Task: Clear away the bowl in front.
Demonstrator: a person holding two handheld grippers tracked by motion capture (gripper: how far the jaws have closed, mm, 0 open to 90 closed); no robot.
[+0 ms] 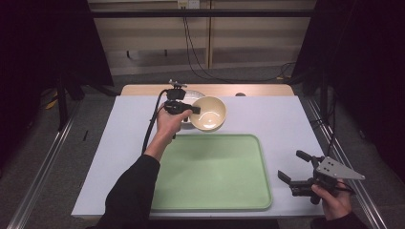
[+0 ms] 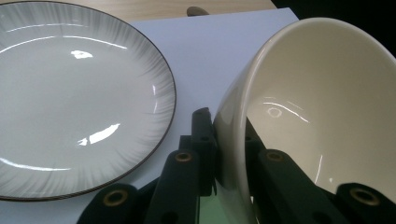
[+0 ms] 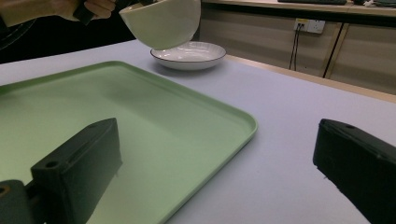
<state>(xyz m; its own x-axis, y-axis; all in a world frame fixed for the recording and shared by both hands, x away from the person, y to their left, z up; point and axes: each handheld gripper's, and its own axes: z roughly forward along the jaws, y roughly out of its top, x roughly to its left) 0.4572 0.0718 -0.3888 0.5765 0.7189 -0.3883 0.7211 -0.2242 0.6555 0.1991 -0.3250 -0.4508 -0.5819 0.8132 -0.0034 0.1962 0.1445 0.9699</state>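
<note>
Toward the far middle of the tabletop, the left hand-held gripper is clenched on the rim of a glossy cream ceramic bowl. From the left gripper view, one black jaw presses the bowl's outer wall and the other sits inside it, so the rim is pinched between them. The bowl is lifted clear of the tabletop and tilted, its opening turned partly toward the high camera. It hangs just past the far edge of a pale green rectangular plastic tray, slightly right of the gripping hand.

Just beside the bowl, on its left and a little farther away, lies a shallow white ceramic plate with a thin dark rim. It rests flat on the tabletop. In the right gripper view the bowl hangs above and in front of this plate, apart from it.

Near the right front corner of the tabletop, the right hand-held gripper is released, its two black jaws standing wide apart with nothing between them. It sits just right of the tray, held low by the person's right hand, and points left toward the tray. A black cable trails from the left hand-held gripper along the dark-sleeved forearm.
</note>
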